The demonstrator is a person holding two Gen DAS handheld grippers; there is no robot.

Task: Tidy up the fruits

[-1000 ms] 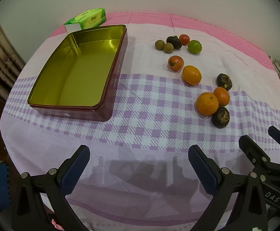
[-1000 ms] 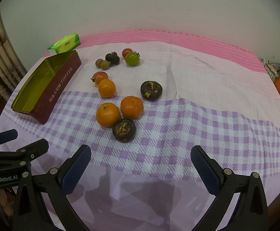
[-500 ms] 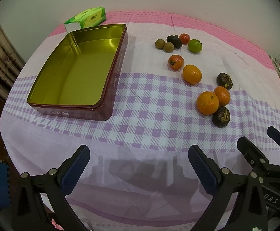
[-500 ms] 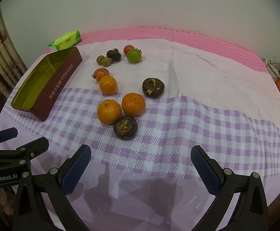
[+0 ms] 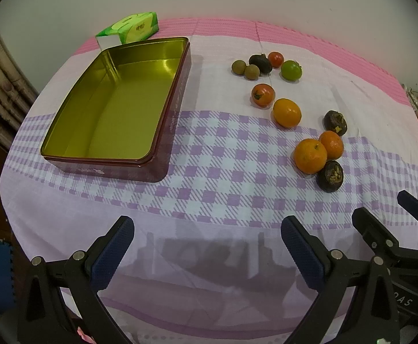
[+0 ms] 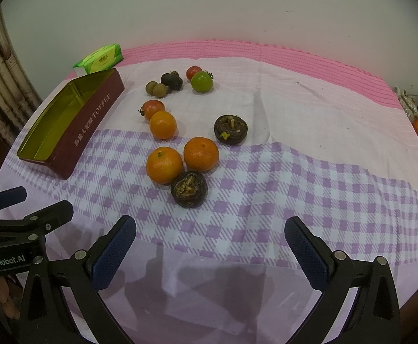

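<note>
1. Left wrist view: the left tool [image 5: 207,253] hangs over the near edge of the tabletop [image 5: 209,209], its blue-padded fingers wide apart with nothing between them. The empty gold-lined maroon rectangular tin [image 5: 117,109] sits toward the left edge, with a green tissue pack [image 5: 128,27] at the far-left corner behind it. The fruits lie loose on the checked cloth to the right of the tin.
2. Right wrist view: the right tool [image 6: 210,250] is likewise spread open and empty above the near edge. Just ahead lies a dark brown mangosteen [image 6: 189,189], touching one of two round orange tangerines [image 6: 164,165]. A green tomato [image 6: 201,82] sits toward the far edge.
</note>
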